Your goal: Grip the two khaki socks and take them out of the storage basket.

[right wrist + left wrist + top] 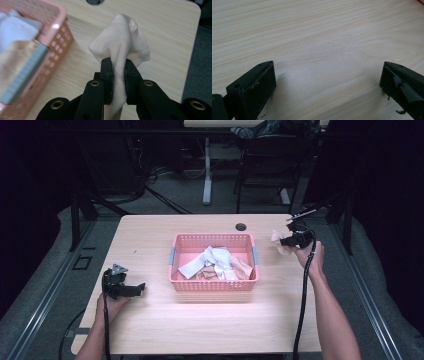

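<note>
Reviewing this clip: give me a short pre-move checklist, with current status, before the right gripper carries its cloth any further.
1. Grip on the beige cloth: ok, the right gripper has its jaws shut on a fold of it.
2. Cloth clear of the table: cannot tell; its lower end is hidden below the jaws.
3. Cloth outside the pink basket: ok, it hangs to the basket's right, apart from the rim.
4. Room in the basket: ok, white and beige cloths lie low inside.
5. Left gripper out of the way: ok, open with nothing in it, low over bare table left of the basket.
</note>
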### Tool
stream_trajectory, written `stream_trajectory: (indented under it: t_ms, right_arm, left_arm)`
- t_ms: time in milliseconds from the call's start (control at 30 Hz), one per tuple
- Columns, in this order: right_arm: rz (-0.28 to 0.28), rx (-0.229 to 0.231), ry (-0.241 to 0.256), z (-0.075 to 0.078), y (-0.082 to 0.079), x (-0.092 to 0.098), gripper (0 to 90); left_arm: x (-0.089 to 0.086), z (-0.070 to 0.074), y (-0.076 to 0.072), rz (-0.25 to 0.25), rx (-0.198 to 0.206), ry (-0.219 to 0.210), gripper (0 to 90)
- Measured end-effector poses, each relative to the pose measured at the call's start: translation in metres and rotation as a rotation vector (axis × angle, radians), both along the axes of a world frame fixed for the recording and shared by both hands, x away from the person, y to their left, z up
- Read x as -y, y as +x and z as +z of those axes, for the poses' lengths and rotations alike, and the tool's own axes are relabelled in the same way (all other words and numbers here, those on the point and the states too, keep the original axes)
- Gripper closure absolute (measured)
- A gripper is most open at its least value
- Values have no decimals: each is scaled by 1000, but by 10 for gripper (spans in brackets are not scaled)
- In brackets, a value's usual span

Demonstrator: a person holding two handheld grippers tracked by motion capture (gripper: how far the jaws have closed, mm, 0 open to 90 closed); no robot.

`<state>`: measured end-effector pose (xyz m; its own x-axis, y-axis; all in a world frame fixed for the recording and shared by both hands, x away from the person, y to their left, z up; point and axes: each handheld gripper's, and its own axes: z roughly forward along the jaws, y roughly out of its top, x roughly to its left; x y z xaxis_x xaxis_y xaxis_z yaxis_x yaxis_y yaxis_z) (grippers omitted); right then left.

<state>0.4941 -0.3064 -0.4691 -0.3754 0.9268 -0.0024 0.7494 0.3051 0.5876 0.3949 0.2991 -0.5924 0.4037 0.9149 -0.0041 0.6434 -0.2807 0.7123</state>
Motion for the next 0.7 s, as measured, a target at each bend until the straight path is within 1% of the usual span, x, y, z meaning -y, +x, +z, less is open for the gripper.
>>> stream_trajectory:
  t_ms: [67, 200, 233, 267, 300, 333, 367, 433, 533, 567, 600, 633, 667, 700]
  right_arm:
    - [-10, -28, -13, -6, 1, 5, 803]
    - [-42, -54, -2, -18, 2, 14, 802]
    - [-36, -66, 1, -20, 2, 15, 802]
    - [-42, -77, -10, -22, 3, 17, 802]
    - [-44, -103, -11, -29, 4, 18, 799]
    - [-44, -103, -11, -29, 4, 18, 799]
    - [-49, -115, -28, -30, 4, 19, 798]
    - [-49, -141, -36, -37, 6, 20, 795]
    - [-50, -165, -28, -45, 8, 22, 787]
    - [-49, -184, -41, -49, 9, 22, 769]
    - [-50, -188, -37, -51, 9, 22, 749]
    - [-50, -188, -37, -51, 9, 22, 749]
    - [-52, -198, -34, -52, 10, 22, 723]
    - [-54, -210, -23, -53, 10, 22, 634]
  left_arm:
    - [0, 0, 0, 0, 0, 0, 2]
    - [0, 0, 0, 0, 1, 0, 2]
    - [0, 0, 0, 0, 0, 0, 2]
    - [0, 0, 0, 0, 1, 0, 2]
    - [0, 0, 0, 0, 1, 0, 2]
    - [0, 0, 0, 0, 1, 0, 2]
    - [0, 0, 0, 0, 1, 0, 2]
    - [0, 0, 0, 1, 1, -1, 2]
    - [0, 0, 0, 1, 1, -2, 2]
    - [0, 0, 0, 2, -1, -3, 2]
    - [0, 0, 0, 2, -1, -3, 2]
    - [0, 0, 0, 1, 0, -2, 2]
    - [0, 0, 0, 2, 1, -3, 2]
    - [0, 0, 0, 2, 1, -3, 2]
